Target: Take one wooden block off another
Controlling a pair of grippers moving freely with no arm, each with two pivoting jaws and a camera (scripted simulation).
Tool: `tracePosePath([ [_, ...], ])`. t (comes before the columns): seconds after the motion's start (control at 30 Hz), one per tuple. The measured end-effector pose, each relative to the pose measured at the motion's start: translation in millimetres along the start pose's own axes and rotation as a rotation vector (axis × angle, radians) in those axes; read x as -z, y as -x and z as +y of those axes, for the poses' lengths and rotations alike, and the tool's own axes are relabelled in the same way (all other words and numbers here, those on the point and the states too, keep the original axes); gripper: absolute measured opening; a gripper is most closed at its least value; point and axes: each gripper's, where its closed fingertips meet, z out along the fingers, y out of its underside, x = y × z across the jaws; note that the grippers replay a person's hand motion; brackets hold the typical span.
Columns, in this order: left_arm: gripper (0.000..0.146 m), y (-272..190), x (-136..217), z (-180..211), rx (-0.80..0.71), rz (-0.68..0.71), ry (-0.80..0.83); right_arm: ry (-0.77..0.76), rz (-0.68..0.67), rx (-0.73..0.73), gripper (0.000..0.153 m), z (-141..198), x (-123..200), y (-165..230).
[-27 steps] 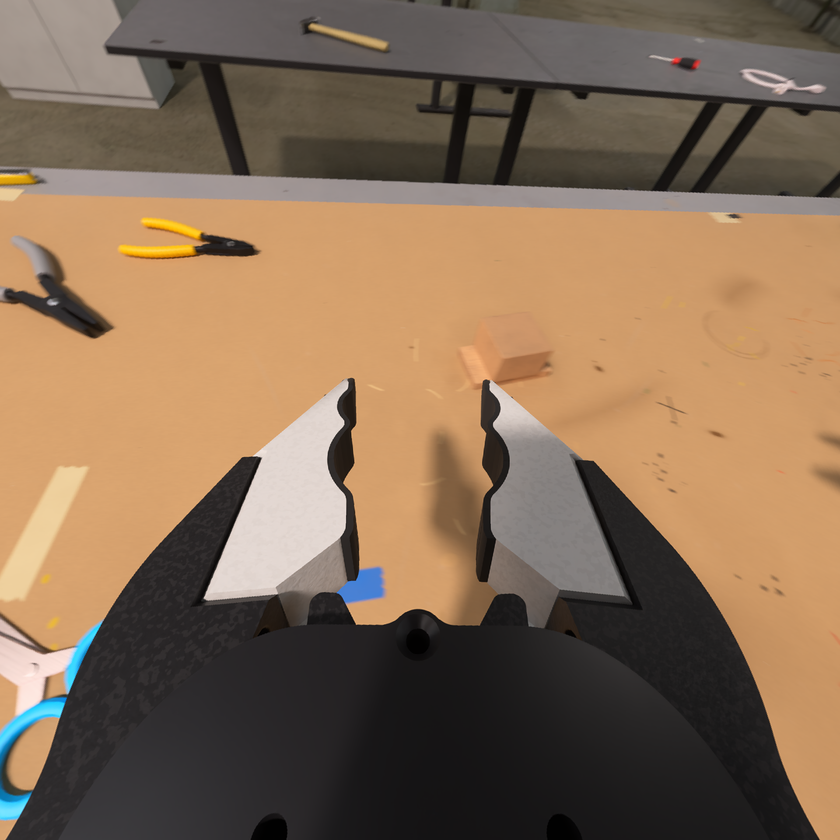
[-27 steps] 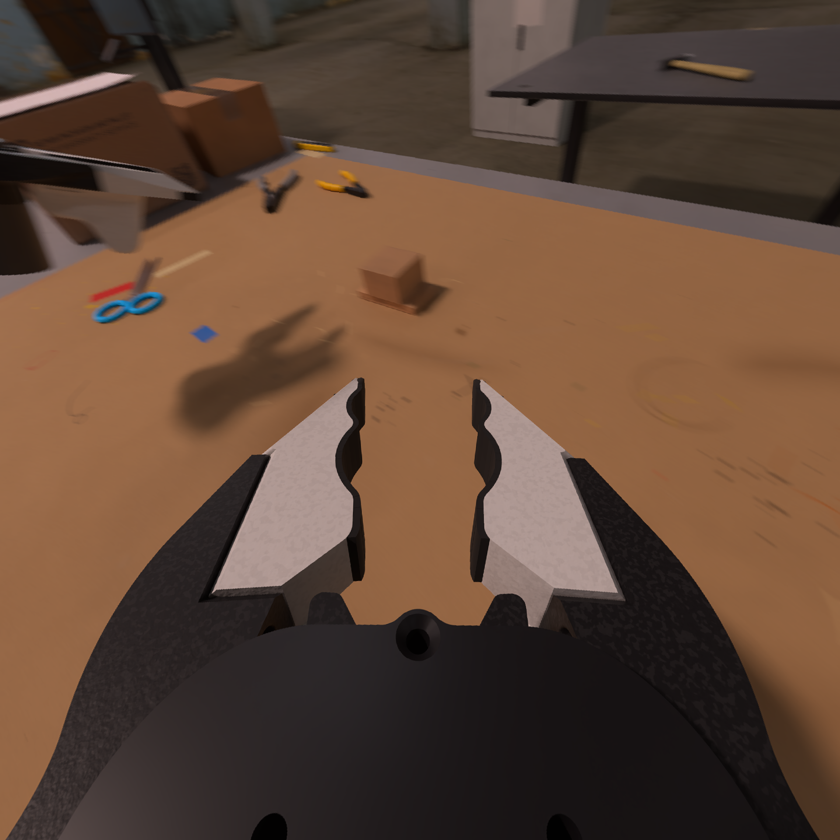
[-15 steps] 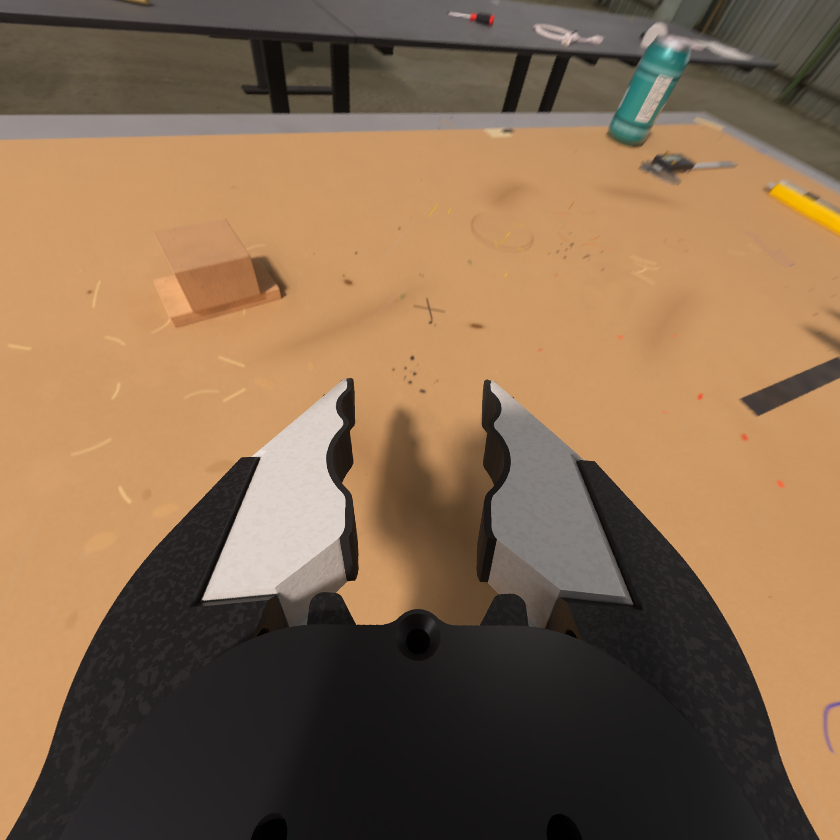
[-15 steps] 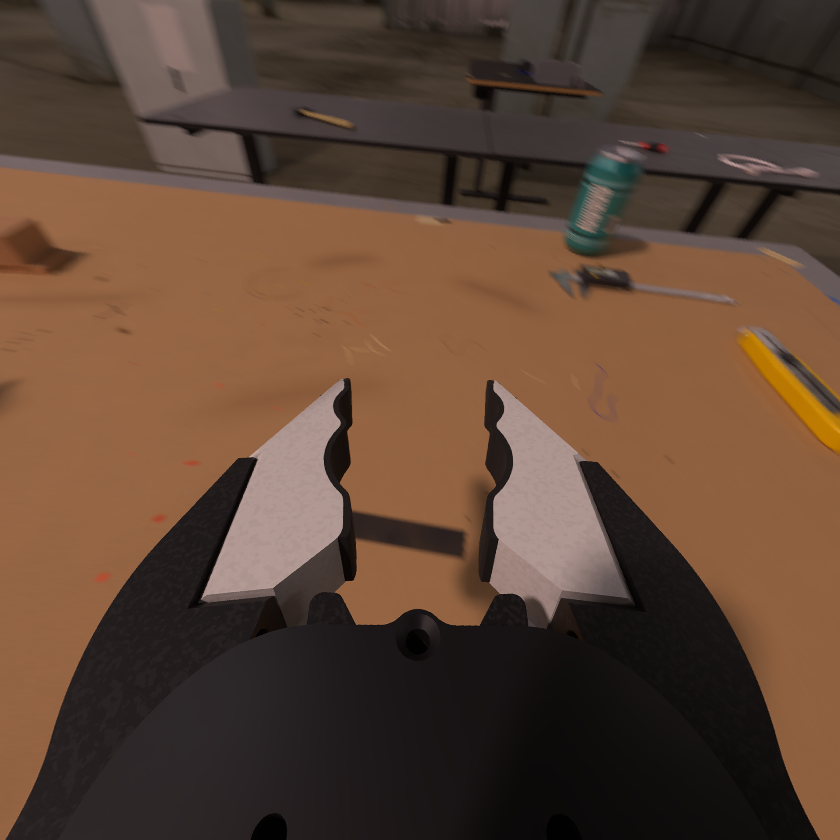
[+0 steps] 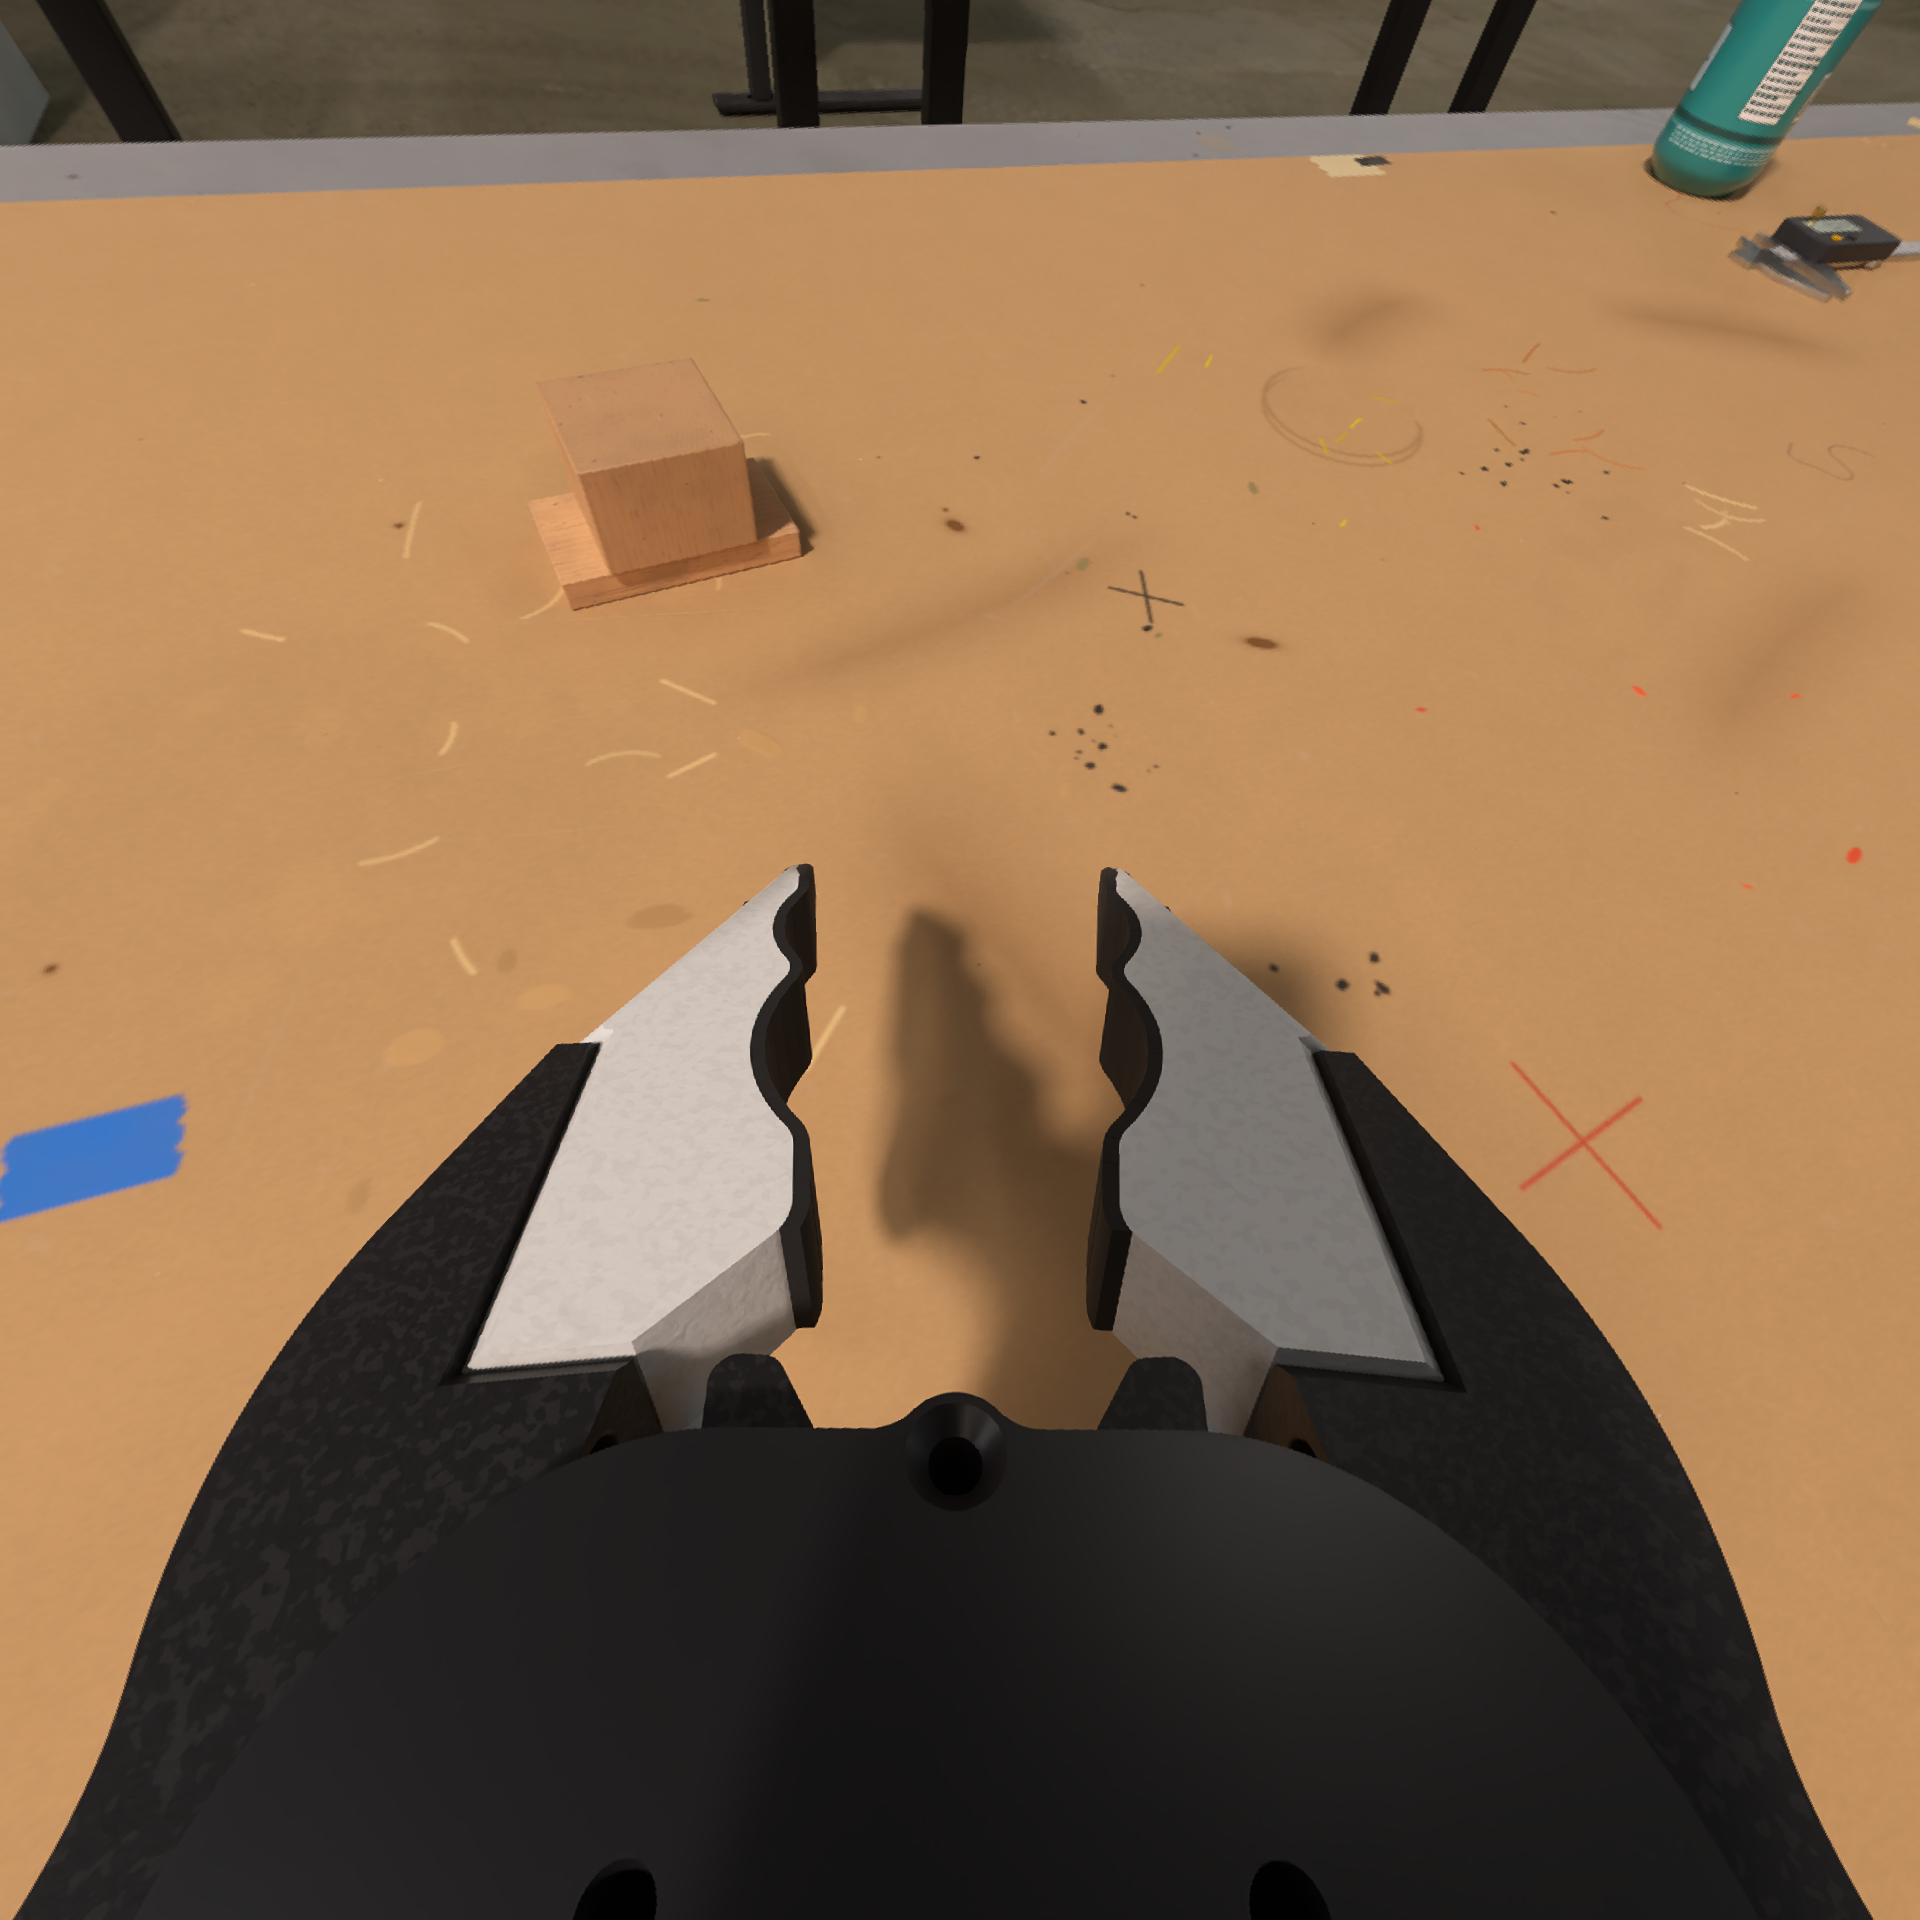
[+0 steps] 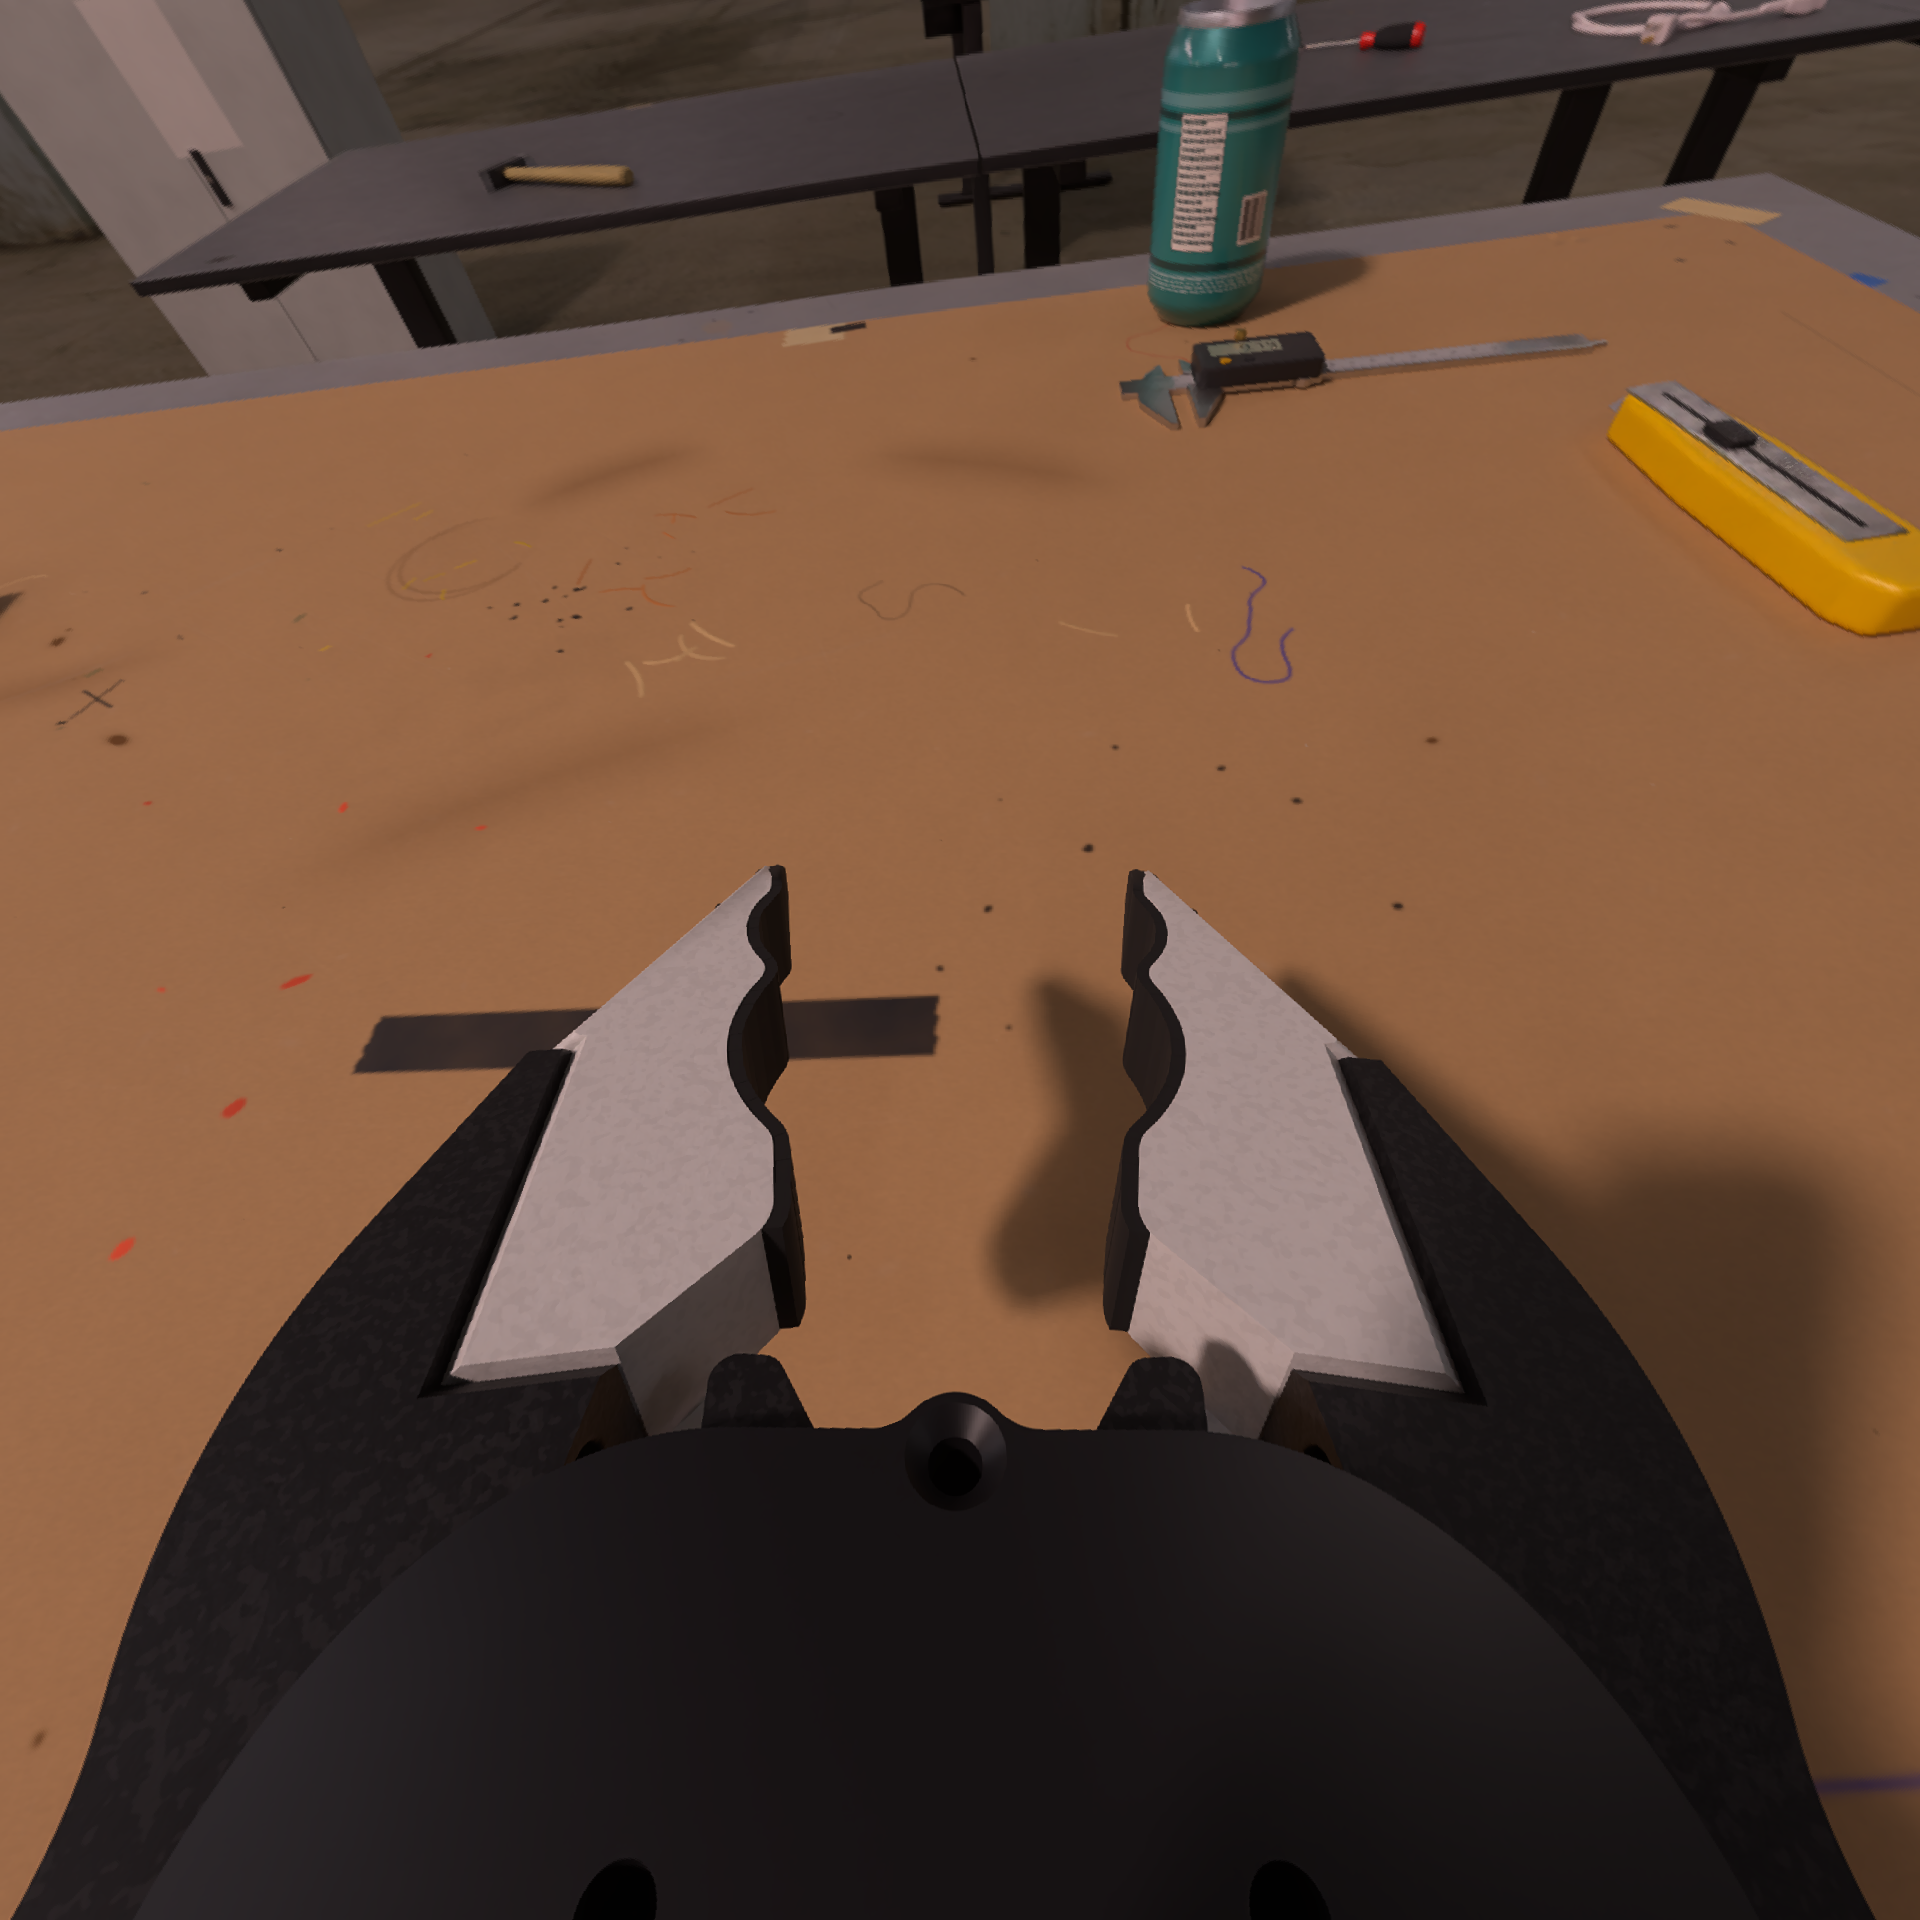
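A wooden cube (image 5: 649,464) stands on a thin flat wooden block (image 5: 582,545) on the brown table, ahead and to the left in the left wrist view. My left gripper (image 5: 956,883) is open and empty, above the table, short of the blocks and to their right. My right gripper (image 6: 956,883) is open and empty, above a strip of black tape (image 6: 862,1027). The blocks do not show in the right wrist view.
A teal bottle (image 6: 1216,166) stands at the table's far edge, with a digital caliper (image 6: 1278,369) in front of it and a yellow utility knife (image 6: 1766,509) to the right. The bottle (image 5: 1745,94) and caliper (image 5: 1818,249) also show far right in the left wrist view. Blue tape (image 5: 94,1153) lies at the left.
Both views have swung to the right. The blocks have shifted to the left in the left wrist view and left the right wrist view. Both grippers stay open.
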Motion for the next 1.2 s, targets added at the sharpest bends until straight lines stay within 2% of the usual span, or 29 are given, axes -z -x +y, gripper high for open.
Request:
tracePosePath([
  [0.2,0.054,7,13,-3,-0.015,-0.010,-0.031,-0.020,-0.048,0.048,0.065,-4,-1,18],
  [0.27,0.054,4,17,-19,-0.081,0.070,-0.068,-0.037,-0.079,0.055,0.064,-8,0,27],
  [0.33,0.055,11,16,-39,-0.288,0.132,-0.033,-0.056,-0.111,0.068,0.064,-12,2,34],
  [0.4,0.056,31,7,-60,-0.527,0.105,0.088,-0.076,-0.137,0.094,0.064,-15,3,40],
  [0.5,0.054,47,-24,-88,-0.724,0.237,0.182,-0.100,-0.169,0.146,0.065,-21,2,49],
  [0.63,0.058,62,-80,-99,-0.819,0.448,0.343,-0.111,-0.195,0.179,0.065,-22,1,57],
  [0.83,0.065,84,-142,-79,-0.890,0.578,0.561,-0.086,-0.181,0.213,0.064,-17,-2,62],
  [1.03,0.069,99,-166,-51,-0.955,0.591,0.654,-0.057,-0.140,0.223,0.064,-10,-3,56],
  [1.1,0.060,99,-167,-51,-0.942,0.615,0.636,-0.061,-0.136,0.210,0.064,-10,-2,54],
  [1.2,0.058,104,-159,-57,-0.964,0.600,0.647,-0.062,-0.146,0.178,0.064,-10,-1,52],
])
